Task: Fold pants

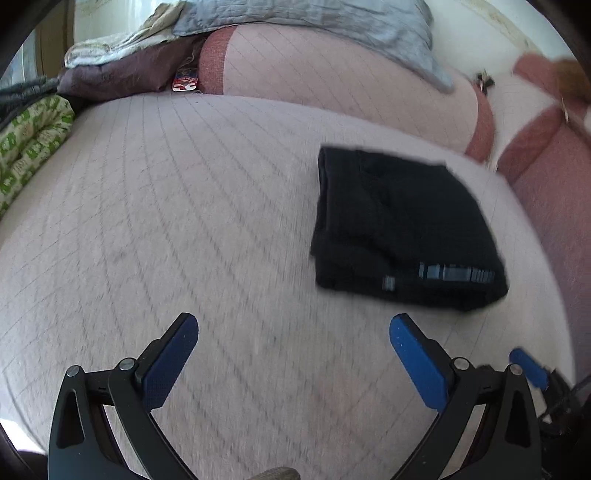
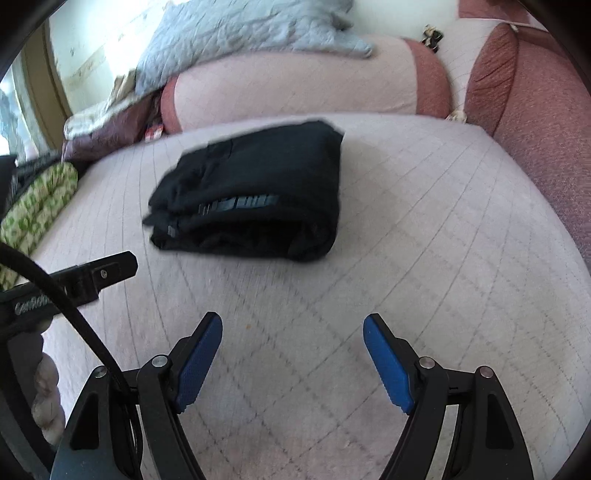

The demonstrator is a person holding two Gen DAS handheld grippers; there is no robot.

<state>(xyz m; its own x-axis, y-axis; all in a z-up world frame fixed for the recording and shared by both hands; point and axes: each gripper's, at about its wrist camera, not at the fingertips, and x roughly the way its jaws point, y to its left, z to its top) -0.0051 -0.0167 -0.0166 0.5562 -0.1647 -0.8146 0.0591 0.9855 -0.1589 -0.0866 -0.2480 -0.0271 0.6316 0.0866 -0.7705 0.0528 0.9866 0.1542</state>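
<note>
The black pants [image 1: 402, 229] lie folded into a compact rectangle on the pale quilted sofa seat [image 1: 184, 221], with a striped grey label on the near edge. My left gripper [image 1: 293, 325] is open and empty, above the seat, short of the pants and to their left. In the right wrist view the folded pants [image 2: 255, 192] lie ahead and slightly left. My right gripper [image 2: 291, 325] is open and empty, held back from them. The right gripper's blue fingertip [image 1: 528, 367] shows at the lower right of the left wrist view.
A pink back cushion [image 2: 295, 88] with a grey-blue quilt [image 2: 236, 33] stands behind the seat. A green patterned cushion [image 1: 29, 147] and dark clothes [image 1: 122, 74] lie at the left. The red armrest [image 2: 546, 122] bounds the right. The left gripper's body [image 2: 74, 280] shows at the left.
</note>
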